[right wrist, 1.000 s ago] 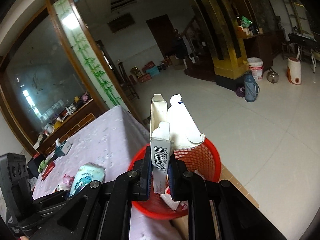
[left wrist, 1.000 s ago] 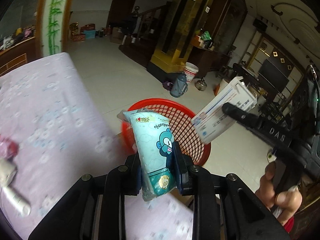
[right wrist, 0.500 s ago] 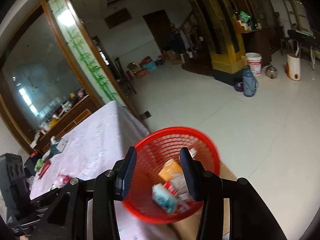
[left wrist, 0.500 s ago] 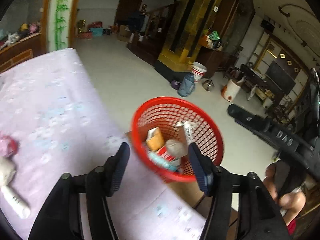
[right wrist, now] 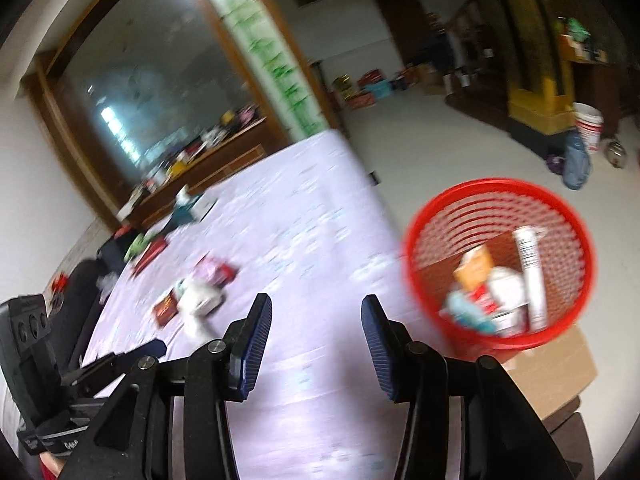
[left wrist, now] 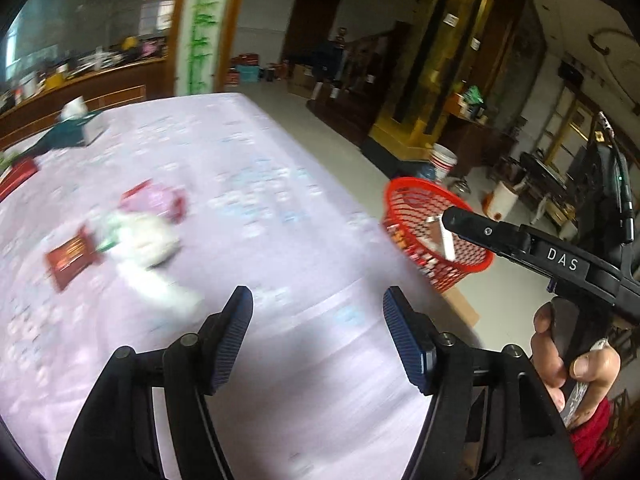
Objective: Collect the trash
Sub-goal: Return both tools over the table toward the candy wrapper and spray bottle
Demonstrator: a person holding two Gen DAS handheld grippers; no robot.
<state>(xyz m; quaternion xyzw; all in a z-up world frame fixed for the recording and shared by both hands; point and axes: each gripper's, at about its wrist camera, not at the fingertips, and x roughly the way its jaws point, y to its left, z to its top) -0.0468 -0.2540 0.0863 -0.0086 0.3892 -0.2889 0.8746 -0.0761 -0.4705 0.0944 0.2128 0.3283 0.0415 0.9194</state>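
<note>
My left gripper is open and empty above the pale purple flowered tablecloth. My right gripper is open and empty too; it also shows from the side in the left wrist view. A red mesh basket stands off the table's right edge on a cardboard box, holding a white carton, an orange pack and a teal packet. Blurred trash lies on the cloth: a white crumpled item, a pink wrapper and a dark red flat pack.
A teal tissue box and other small items sit at the table's far end. A hand holds the right gripper's handle. Beyond the basket lie pale floor tiles, a white bucket and a blue jug.
Both grippers released their loads, the teal packet and white carton, into the basket, opened, then swung left from over the basket to over the table. Both views are motion-blurred now.
</note>
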